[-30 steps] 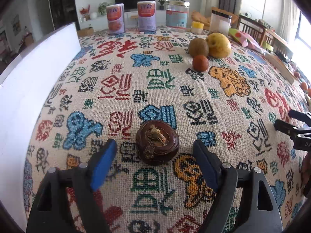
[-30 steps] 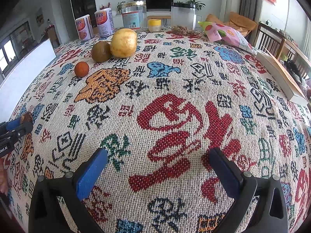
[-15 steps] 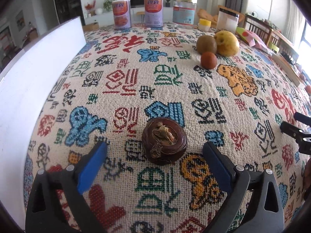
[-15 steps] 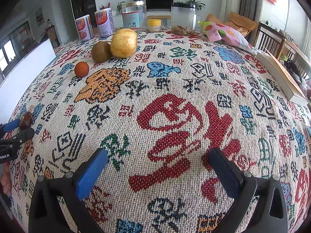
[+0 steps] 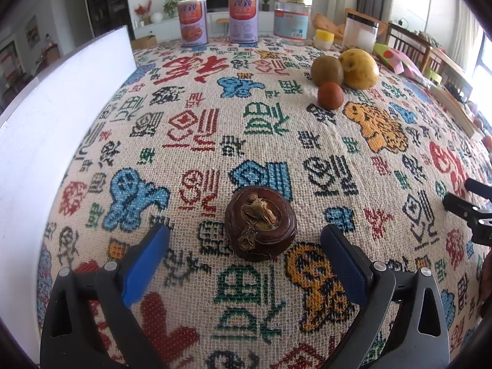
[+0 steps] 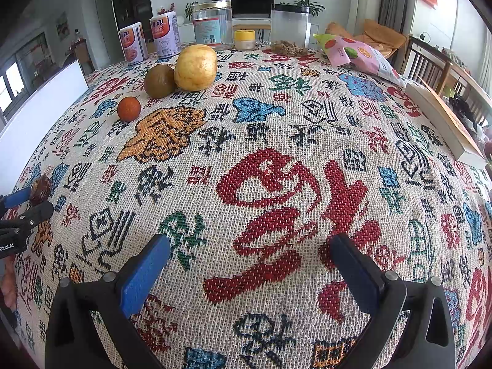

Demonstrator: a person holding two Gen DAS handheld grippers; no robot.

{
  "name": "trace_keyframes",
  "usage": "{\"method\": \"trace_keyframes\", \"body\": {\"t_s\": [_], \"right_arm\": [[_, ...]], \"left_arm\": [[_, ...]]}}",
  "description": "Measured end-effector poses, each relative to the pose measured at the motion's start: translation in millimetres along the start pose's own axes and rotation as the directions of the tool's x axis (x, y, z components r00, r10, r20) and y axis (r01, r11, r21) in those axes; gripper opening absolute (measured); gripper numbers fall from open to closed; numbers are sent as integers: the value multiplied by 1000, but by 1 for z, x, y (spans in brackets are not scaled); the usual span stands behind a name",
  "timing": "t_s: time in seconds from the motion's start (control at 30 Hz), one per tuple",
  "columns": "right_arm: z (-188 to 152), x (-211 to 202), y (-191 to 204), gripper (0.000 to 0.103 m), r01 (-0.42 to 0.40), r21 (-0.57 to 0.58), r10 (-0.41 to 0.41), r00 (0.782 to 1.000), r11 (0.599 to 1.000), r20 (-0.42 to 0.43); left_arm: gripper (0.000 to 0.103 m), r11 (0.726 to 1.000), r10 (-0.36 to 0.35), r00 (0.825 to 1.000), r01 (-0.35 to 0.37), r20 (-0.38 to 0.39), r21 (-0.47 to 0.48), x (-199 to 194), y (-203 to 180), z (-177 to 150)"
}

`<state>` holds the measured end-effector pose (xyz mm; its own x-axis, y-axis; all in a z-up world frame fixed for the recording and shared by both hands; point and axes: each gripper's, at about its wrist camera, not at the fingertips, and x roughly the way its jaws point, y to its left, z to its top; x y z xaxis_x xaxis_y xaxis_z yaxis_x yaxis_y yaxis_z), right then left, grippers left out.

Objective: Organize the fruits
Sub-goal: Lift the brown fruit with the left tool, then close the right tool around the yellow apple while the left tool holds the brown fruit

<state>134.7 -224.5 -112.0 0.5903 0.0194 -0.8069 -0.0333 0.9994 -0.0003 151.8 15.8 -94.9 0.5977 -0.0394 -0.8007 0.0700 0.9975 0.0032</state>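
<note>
- Blue-padded left hand-held gripper [image 5: 244, 247]: spread wide, grasping nothing; pads clear of the fruit on both sides.
- Mangosteen [image 5: 260, 223]: dark brown, dried calyx facing up, resting on the bench between the pads. Judged light, with a hard, brittle rind and rounded flanks that could slip; best taken across the widest girth, low on the sides, with gentle pressure.
- Right hand-held gripper [image 6: 250, 263]: released, empty, over bare cloth.
- Woven cloth [image 5: 200, 129]: coarse and patterned, likely good friction against rolling.
- Fruit group, far side: small orange [image 5: 330, 96], kiwi [image 5: 326, 70] touching pear [image 5: 359, 69]; well apart from the mangosteen.
</note>
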Motion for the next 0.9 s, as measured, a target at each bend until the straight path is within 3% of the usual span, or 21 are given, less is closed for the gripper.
{"method": "trace_keyframes", "body": {"t_s": [0.07, 0.17, 0.27, 0.33, 0.47, 0.57, 0.6, 0.67, 0.7, 0.73, 0.8, 0.87, 0.9], "right_arm": [[1, 0, -1, 103, -14, -13, 14, 1000, 1000, -4], [21, 1, -1, 102, -110, -129, 111, 994, 985, -2], [67, -10, 6, 102, -82, -294, 122, 985, 952, 122], [100, -6, 19, 102, -74, -412, 144, 980, 908, 141], [150, 31, 69, 101, -30, -660, 105, 992, 751, 75], [159, 66, 107, 96, 51, -818, 27, 996, 574, 81], [160, 77, 115, 94, 78, -843, -1, 996, 532, 91], [166, 98, 122, 88, 73, -859, -41, 997, 506, 60], [167, 106, 122, 70, 64, -859, -59, 997, 508, 39], [171, 110, 118, 69, 58, -842, -68, 997, 536, 25], [185, 108, 101, 69, 3, -728, -34, 999, 686, -28], [195, 103, 70, 69, -108, -536, 67, 993, 837, -96], [195, 99, 52, 69, -166, -425, 129, 985, 890, -115]], "left_arm": [[100, 1000, 0, 1000, 0, 0, 0, 0, 0, 0], [100, 1000, 0, 1000, 0, 0, -1, 0, 1, 0], [100, 1000, -1, 1000, 1, 0, -1, 0, 1, 0], [100, 1000, -1, 1000, 1, 0, -1, 0, 1, 0], [100, 1000, 0, 1000, 0, 0, 0, 0, 1, 0], [100, 1000, 0, 1000, 0, 0, 0, 0, 1, 0], [100, 1000, 0, 1000, 0, 1, -1, 0, 1, 0], [100, 1000, -1, 1000, 1, 1, -1, 0, 1, 0], [100, 1000, -1, 1000, 1, 1, -1, 0, 1, -1], [100, 1000, -1, 1000, 1, 1, -1, 0, 1, 0], [100, 1000, 0, 1000, 0, 0, -1, 0, 1, -1], [100, 1000, 0, 1000, 0, 1, 0, 0, 1, 0], [100, 1000, 0, 1000, 0, 1, 0, 0, 1, -1]]}}
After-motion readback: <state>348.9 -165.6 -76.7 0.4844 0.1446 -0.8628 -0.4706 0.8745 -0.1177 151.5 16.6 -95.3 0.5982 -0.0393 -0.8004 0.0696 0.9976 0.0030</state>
